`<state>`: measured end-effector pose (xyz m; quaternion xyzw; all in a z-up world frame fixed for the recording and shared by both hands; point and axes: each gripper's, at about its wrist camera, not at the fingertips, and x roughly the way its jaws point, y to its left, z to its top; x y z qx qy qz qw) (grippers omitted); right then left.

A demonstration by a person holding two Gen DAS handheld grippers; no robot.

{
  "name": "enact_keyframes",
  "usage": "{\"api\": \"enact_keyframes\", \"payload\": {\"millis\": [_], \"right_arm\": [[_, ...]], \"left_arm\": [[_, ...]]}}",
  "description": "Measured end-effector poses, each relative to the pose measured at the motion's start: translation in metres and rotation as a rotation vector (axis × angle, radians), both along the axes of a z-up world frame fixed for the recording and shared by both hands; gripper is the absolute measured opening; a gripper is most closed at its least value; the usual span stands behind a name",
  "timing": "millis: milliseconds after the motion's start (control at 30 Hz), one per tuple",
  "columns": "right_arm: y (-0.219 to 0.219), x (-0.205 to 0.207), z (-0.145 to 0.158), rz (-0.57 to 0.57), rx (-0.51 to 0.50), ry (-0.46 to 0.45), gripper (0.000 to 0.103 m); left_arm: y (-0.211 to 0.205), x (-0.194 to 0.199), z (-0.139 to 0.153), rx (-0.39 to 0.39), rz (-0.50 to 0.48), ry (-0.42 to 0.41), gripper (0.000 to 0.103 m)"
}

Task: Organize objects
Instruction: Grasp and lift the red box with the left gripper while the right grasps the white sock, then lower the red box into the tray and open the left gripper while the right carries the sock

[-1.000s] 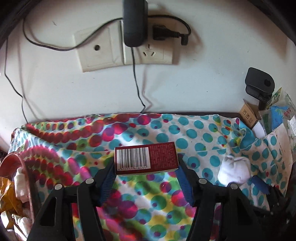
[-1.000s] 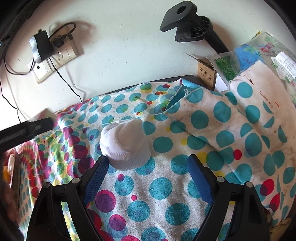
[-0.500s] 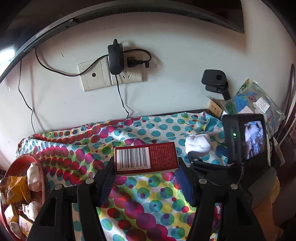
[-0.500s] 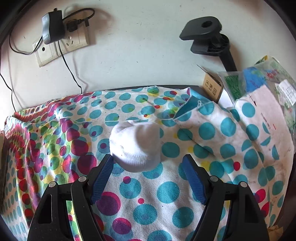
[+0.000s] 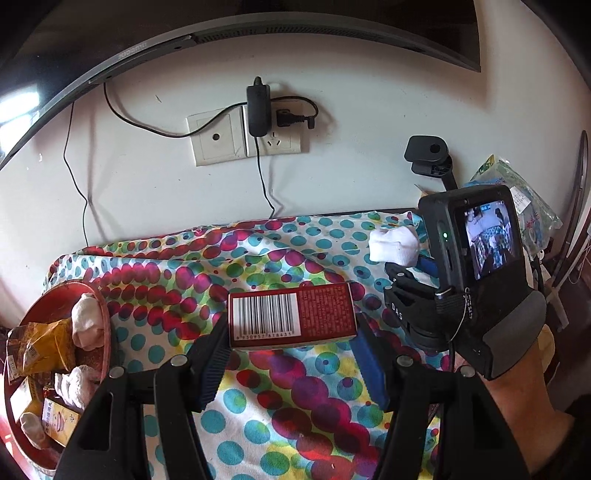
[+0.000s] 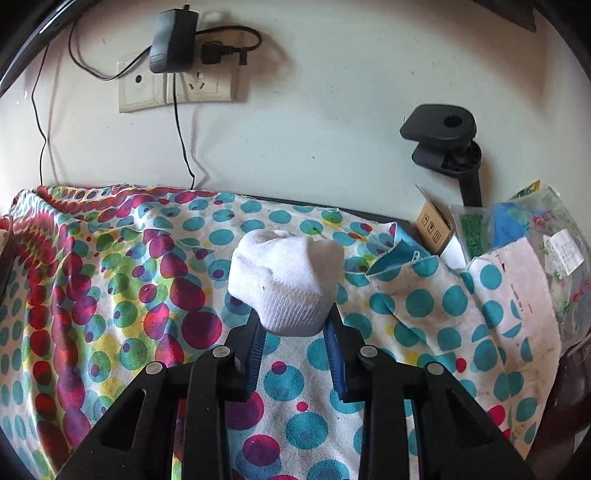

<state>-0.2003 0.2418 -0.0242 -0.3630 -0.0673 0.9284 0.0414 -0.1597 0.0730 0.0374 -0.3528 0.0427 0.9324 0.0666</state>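
Observation:
My left gripper (image 5: 291,354) is shut on a dark red box (image 5: 291,317) with a barcode, held above the dotted tablecloth (image 5: 258,266). At the left stands a red tray (image 5: 106,321) with white socks and snack packets in it. My right gripper (image 6: 295,332) is closing its jaws on a rolled white sock (image 6: 288,273); the blue pads (image 6: 255,347) press its lower cuff from both sides. In the left wrist view the same sock (image 5: 393,245) shows at the right, in front of the right gripper (image 5: 408,264) and the gloved hand that holds it.
A wall socket (image 6: 177,86) with a black charger and hanging cables sits above the table. At the back right stand a black clamp mount (image 6: 443,140), a small cardboard box (image 6: 434,229) and plastic bags (image 6: 524,229). A monitor's edge (image 5: 258,31) curves overhead.
The right jaws have come in from wide apart onto the sock. The left gripper has drawn back and up with the red box, so the tray and the right hand came into view.

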Motion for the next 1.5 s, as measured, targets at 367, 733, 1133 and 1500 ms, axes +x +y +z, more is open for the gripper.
{"api": "enact_keyframes", "payload": {"millis": [367, 733, 1133, 1500], "right_arm": [[-0.029, 0.044, 0.022, 0.075, -0.003, 0.037, 0.028], [-0.084, 0.089, 0.023, 0.16, -0.015, 0.02, 0.028], [-0.199, 0.13, 0.028, 0.344, -0.002, 0.028, 0.028], [-0.252, 0.148, 0.033, 0.42, -0.01, 0.021, 0.028]], "left_arm": [[-0.067, 0.043, 0.003, 0.015, 0.128, 0.017, 0.064], [-0.173, 0.092, -0.007, 0.028, 0.318, 0.017, 0.064], [-0.278, 0.128, -0.014, 0.008, 0.501, 0.025, 0.064], [-0.332, 0.139, -0.033, 0.021, 0.574, 0.005, 0.064]]}}
